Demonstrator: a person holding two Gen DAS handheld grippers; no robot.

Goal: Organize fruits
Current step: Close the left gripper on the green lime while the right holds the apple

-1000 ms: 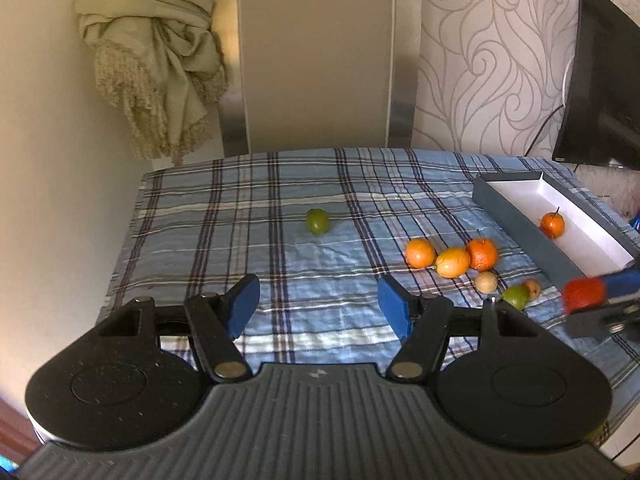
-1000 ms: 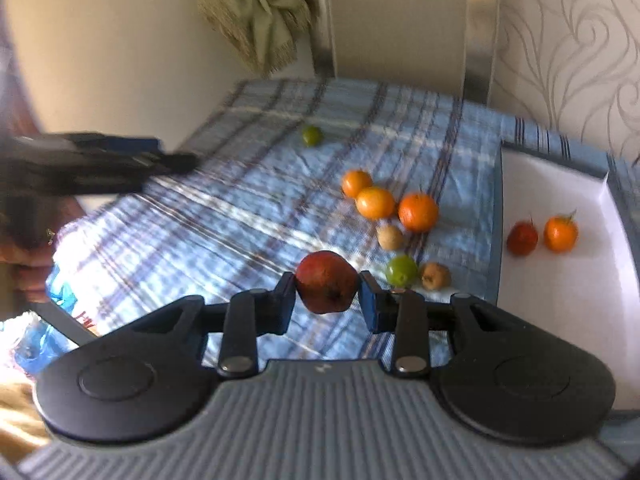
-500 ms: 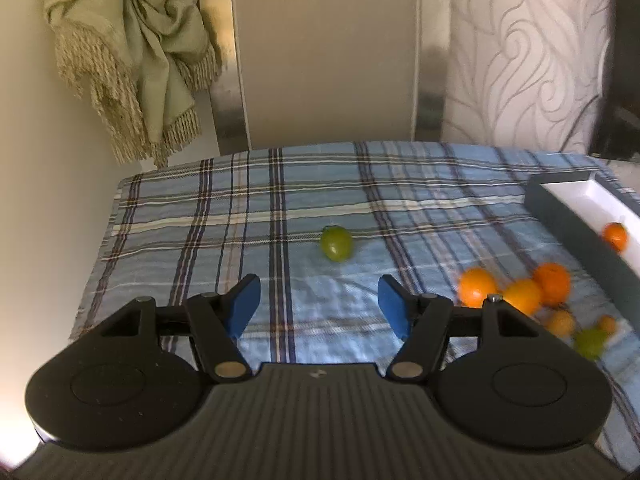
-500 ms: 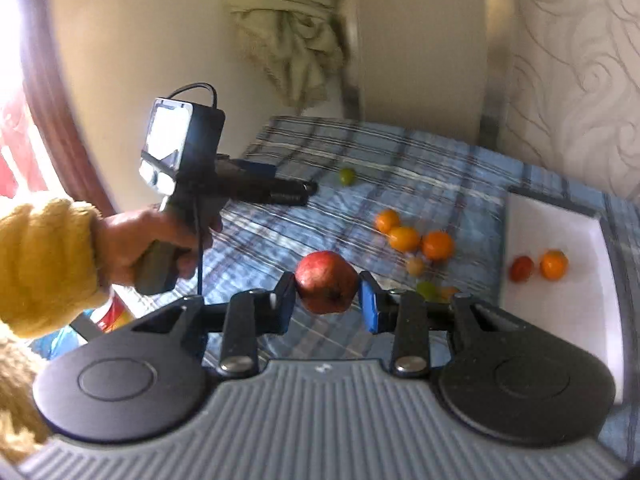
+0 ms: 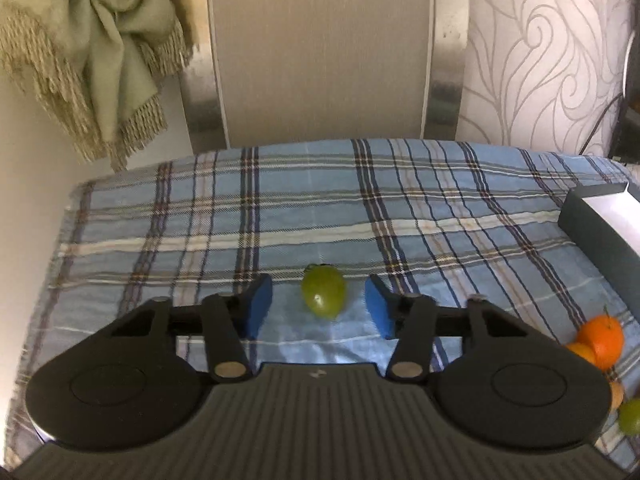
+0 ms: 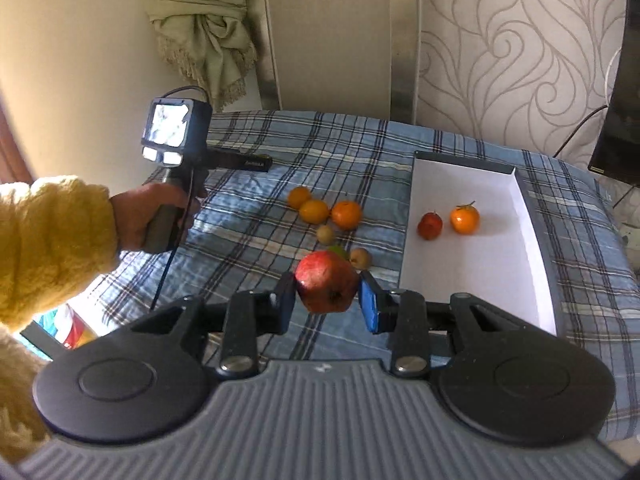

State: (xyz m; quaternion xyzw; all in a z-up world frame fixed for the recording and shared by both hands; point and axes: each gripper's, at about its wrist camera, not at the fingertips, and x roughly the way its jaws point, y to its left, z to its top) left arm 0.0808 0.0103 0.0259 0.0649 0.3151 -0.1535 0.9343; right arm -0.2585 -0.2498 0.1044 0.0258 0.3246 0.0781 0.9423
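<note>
- Blue-padded left gripper (image 5: 319,307): jaws closing, with the green fruit (image 5: 323,290) between the pads and a visible gap on each side; the fruit rests on the plaid cloth (image 5: 280,208).
- Right gripper (image 6: 327,303): jaws clamped on a red pomegranate (image 6: 326,286), held clear above the cloth.
- White-lined tray (image 6: 538,248): at 2 o'clock from the pomegranate in the right wrist view; it holds a small red fruit (image 6: 430,225) and, just beside it at 3 o'clock, an orange with a stem (image 6: 464,218).
- Loose cluster at 12 o'clock from the pomegranate: three orange fruits (image 6: 346,214) in a touching row, with two small tan fruits (image 6: 325,233) nearer the gripper.
- Yellow-sleeved hand (image 6: 154,216): at 10 o'clock, gripping the handle of the left gripper.
- Fringed beige cloth (image 5: 92,48): hangs at 11 o'clock in the left wrist view.
</note>
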